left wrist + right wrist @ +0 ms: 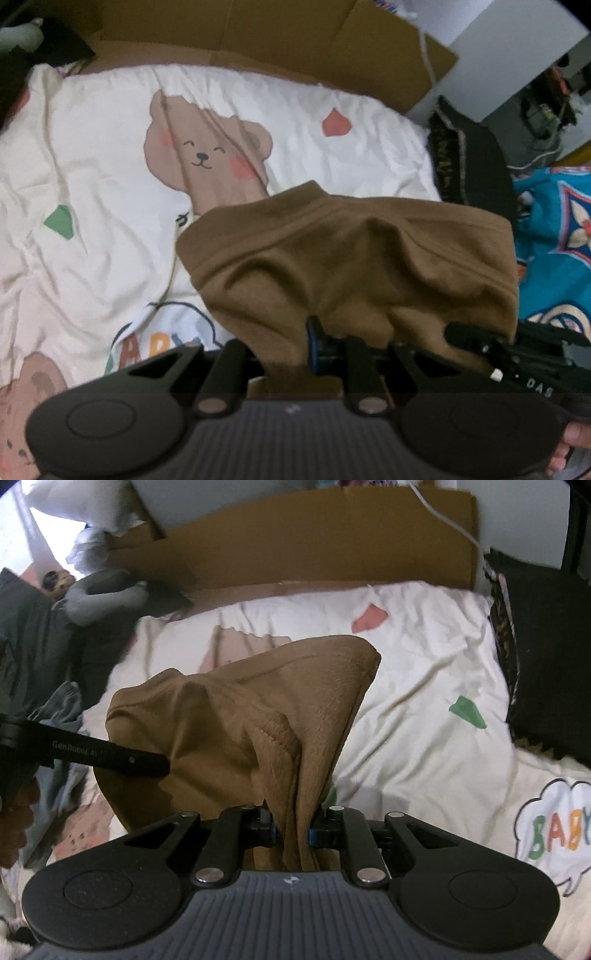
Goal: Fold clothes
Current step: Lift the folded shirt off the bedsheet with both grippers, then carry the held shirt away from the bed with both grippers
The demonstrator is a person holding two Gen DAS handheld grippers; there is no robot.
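Where the bedsheet [424, 686] reads "BABY"; gripper arm [110, 757] reads "GenRobot.AI".

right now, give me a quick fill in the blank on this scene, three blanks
1. Both grippers are shut on a ____ garment.
2. The sheet under it shows a smiling ____.
3. The coloured letters on the sheet spell ____.

Missing words: brown; bear; BABY

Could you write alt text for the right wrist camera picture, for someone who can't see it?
The right gripper pinches a bunched brown garment held above a cream bedsheet printed with cartoon shapes. The left gripper reaches in from the left edge to the same cloth, with cardboard behind.
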